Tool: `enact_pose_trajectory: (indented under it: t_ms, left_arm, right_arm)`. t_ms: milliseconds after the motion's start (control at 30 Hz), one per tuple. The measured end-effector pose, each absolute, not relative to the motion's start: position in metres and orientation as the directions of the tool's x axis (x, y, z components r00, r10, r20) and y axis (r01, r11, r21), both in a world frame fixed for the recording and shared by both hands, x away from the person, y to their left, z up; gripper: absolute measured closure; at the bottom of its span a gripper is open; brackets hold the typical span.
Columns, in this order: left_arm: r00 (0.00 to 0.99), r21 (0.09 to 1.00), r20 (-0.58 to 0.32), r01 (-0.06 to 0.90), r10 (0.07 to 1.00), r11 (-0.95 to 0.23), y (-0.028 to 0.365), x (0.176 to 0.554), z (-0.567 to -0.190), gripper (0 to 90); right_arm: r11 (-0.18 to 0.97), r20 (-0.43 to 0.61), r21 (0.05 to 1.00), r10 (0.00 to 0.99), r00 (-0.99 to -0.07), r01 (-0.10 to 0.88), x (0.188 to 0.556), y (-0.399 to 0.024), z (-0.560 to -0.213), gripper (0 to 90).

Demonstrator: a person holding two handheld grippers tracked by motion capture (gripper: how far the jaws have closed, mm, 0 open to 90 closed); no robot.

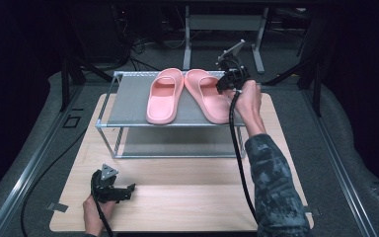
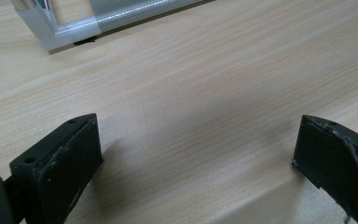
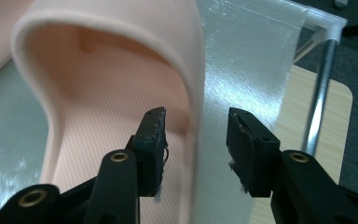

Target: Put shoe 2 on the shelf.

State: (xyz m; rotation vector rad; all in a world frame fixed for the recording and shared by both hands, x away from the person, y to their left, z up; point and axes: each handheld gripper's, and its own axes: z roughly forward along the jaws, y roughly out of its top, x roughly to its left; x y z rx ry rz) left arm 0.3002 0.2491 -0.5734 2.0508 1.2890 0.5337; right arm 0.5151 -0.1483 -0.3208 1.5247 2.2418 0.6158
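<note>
Nearest the camera, my left gripper (image 1: 128,189) rested low on the wooden table (image 1: 187,197), in front of the metal rack (image 1: 128,106), its jaws spread wide with nothing but bare wood between them. Up on the rack's top shelf two pink slippers (image 1: 187,94) lay side by side. My right gripper (image 3: 196,140) sat at the right slipper (image 3: 121,93), jaws partly open and straddling its outer rim, one inside the footbed, one outside over the shelf, not yet pinching it.
</note>
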Motion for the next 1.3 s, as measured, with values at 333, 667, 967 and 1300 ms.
enact_pose_trajectory:
  t_ms: [333, 667, 967, 1300]
  left_arm:
    - [0.434, 0.708, -0.001, 0.637, 0.901, -0.306, 0.249, 0.300, -0.573, 0.7]
    - [0.434, 0.708, -0.001, 0.637, 0.901, -0.306, 0.249, 0.300, -0.573, 0.7]
    - [0.434, 0.708, -0.003, 0.637, 0.901, -0.305, 0.249, 0.300, -0.573, 0.7]
    - [0.434, 0.708, -0.001, 0.637, 0.901, -0.306, 0.249, 0.300, -0.573, 0.7]
  right_arm:
    - [0.338, -0.069, 0.531, 0.931, -0.358, 0.777, 0.514, -0.170, -0.334, 79.9]
    - [0.356, -0.033, 0.555, 0.913, -0.407, 0.752, 0.508, -0.148, -0.341, 86.8]
    - [0.339, 0.059, 0.574, 0.890, -0.451, 0.745, 0.501, -0.133, -0.346, 86.5]
    - [0.348, 0.075, 0.599, 0.872, -0.484, 0.721, 0.499, -0.133, -0.348, 84.5]
